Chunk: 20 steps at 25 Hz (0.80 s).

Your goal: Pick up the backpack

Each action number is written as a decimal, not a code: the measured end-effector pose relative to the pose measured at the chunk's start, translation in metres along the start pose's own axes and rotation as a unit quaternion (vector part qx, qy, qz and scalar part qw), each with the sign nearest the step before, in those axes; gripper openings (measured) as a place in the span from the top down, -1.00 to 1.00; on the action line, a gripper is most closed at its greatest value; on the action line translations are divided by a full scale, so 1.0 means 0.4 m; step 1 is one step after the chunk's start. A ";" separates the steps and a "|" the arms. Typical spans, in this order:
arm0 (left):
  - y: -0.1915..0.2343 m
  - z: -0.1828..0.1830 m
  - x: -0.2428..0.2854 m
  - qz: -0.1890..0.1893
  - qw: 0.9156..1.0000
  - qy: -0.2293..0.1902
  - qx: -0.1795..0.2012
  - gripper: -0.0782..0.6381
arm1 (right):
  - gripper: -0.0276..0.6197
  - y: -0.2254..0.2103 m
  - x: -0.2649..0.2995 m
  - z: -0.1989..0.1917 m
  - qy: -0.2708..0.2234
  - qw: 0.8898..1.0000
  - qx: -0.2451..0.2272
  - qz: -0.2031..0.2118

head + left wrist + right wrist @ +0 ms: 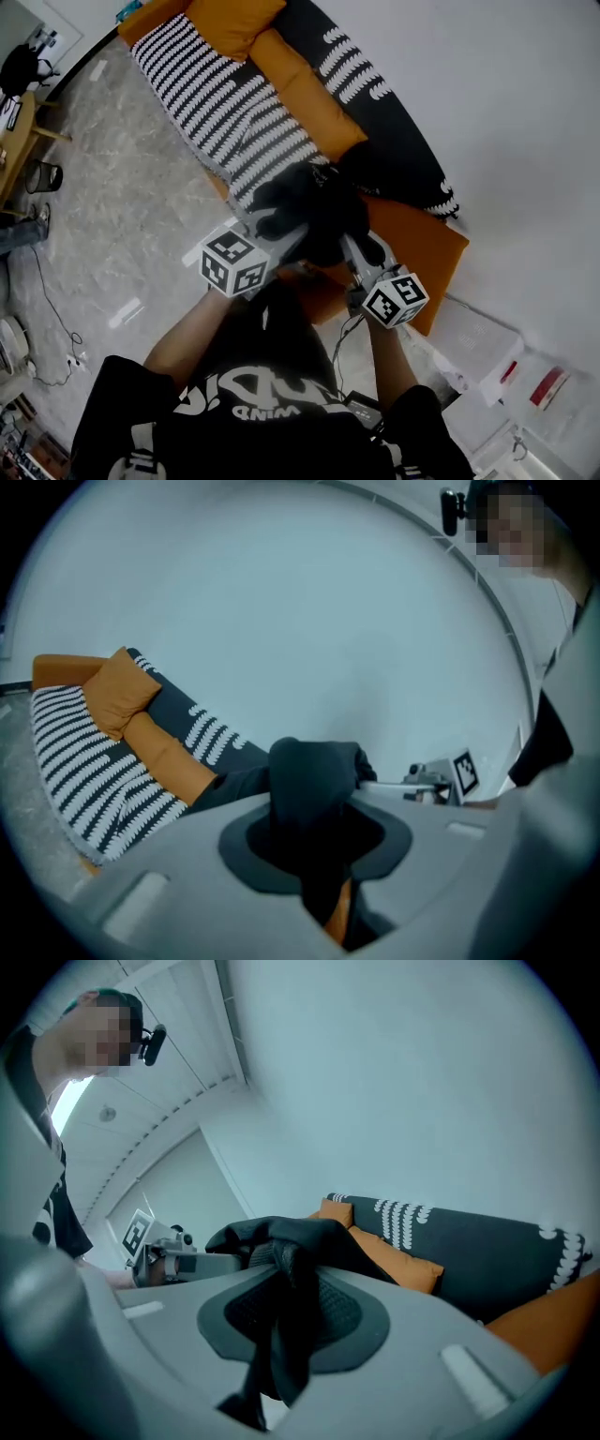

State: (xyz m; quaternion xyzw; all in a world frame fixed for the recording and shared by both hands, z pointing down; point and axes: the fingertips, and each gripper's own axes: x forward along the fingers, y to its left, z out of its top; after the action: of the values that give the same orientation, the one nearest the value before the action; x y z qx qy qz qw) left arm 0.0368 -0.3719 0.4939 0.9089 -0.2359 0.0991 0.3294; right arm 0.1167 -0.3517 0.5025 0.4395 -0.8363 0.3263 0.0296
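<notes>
Your left hand-held gripper (314, 836) and right hand-held gripper (291, 1321) each clench a fold of the black backpack (314, 202) held up over the sofa (281, 131); loose fabric may slip free if it swings.

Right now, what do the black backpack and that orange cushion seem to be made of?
The backpack looks like soft matte black fabric, probably nylon or polyester: it folds and droops limply. The orange cushion looks like plain woven cloth over padding, matte and plump.
</notes>
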 end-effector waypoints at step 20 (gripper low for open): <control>-0.336 0.112 -0.291 -0.047 0.993 -0.053 0.090 0.56 | 0.68 0.359 -0.264 0.102 -0.052 0.997 -0.052 0.027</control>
State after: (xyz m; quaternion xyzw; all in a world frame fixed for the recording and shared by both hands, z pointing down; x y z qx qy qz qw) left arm 0.0033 -0.2682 0.3463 0.9488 -0.2002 0.0564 0.2376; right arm 0.0825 -0.2418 0.3604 0.4309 -0.8643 0.2595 -0.0002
